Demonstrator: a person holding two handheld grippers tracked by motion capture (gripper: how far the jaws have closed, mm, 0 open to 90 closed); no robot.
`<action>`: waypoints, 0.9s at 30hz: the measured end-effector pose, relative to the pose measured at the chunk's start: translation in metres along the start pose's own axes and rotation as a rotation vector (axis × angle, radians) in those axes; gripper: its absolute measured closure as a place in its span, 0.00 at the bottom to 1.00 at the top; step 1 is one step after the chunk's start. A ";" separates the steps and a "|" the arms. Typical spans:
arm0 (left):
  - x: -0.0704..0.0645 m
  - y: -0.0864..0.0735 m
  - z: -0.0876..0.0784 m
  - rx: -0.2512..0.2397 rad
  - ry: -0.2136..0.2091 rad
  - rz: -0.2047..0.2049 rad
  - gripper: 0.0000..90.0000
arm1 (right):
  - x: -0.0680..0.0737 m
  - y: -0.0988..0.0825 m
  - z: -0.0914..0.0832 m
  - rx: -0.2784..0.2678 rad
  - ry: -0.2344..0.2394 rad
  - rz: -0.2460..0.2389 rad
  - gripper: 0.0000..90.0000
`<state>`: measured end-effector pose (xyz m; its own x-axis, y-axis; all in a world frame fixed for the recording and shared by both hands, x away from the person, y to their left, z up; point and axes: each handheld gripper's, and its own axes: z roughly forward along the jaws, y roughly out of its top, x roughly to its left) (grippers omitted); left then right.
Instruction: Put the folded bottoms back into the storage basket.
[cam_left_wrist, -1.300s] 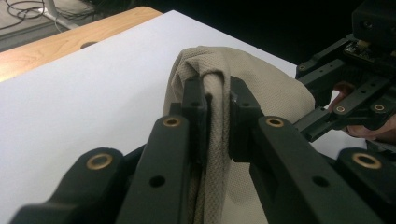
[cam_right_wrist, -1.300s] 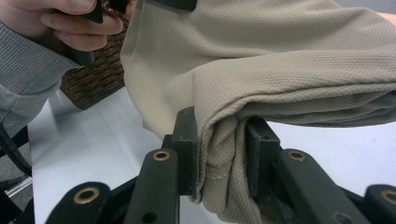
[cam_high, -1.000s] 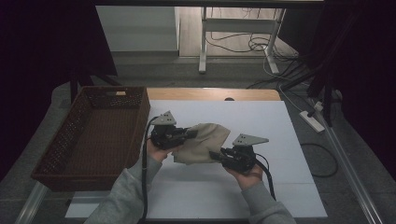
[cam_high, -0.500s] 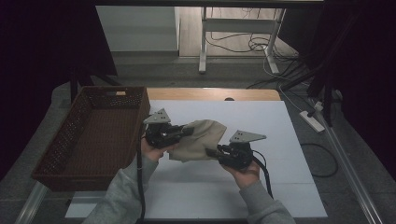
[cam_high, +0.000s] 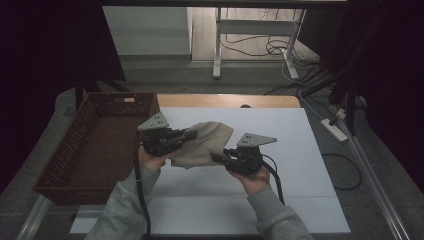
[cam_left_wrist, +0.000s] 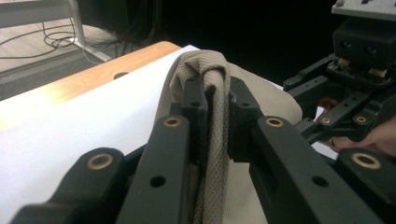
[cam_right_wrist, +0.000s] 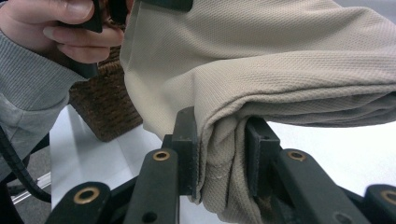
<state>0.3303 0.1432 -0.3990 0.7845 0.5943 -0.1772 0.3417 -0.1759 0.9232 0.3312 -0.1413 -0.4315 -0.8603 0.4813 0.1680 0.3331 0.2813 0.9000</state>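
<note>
Two grippers hold one beige cloth (cam_high: 202, 145) between them above the white counter (cam_high: 300, 165). From the high view the left gripper (cam_high: 186, 136) grips the cloth at its left end and the right gripper (cam_high: 216, 158) at its lower right edge, and the fabric hangs bunched between the two, just right of the brown wicker basket (cam_high: 95, 145) that stands at the counter's left side. That view is too far off to show how the fingers sit.

The left gripper view settles it for that side: its black fingers (cam_left_wrist: 194, 100) are closed tight on a folded ridge of the cloth (cam_left_wrist: 212, 93), which rises between them and droops over their tips. Farther off to the right the same view shows the right gripper (cam_left_wrist: 327, 107) with a bit of the hand behind it, and the counter's wooden far edge (cam_left_wrist: 93, 77).

The right gripper view shows its own fingers (cam_right_wrist: 187, 140) clamped on a gathered fold of the cloth (cam_right_wrist: 261, 60), whose weave is plain here and which spreads wide across the top. At upper left the person's left hand (cam_right_wrist: 60, 28) in a grey sleeve (cam_right_wrist: 28, 88) holds the other gripper, with the basket (cam_right_wrist: 105, 109) behind and below it.
</note>
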 end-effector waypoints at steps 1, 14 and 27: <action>0.000 0.000 -0.002 -0.003 0.002 -0.001 0.89 | 0.001 0.001 0.002 -0.001 0.003 -0.002 0.78; 0.005 0.003 -0.013 -0.023 0.006 -0.008 0.90 | 0.004 0.010 0.010 -0.016 0.016 -0.014 0.78; 0.008 0.004 -0.022 -0.030 0.026 -0.015 0.90 | 0.005 0.017 0.019 -0.027 0.028 -0.027 0.78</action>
<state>0.3271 0.1646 -0.3891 0.7654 0.6170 -0.1829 0.3375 -0.1428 0.9304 0.3401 -0.1188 -0.4230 -0.8794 0.4503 0.1545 0.2995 0.2709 0.9148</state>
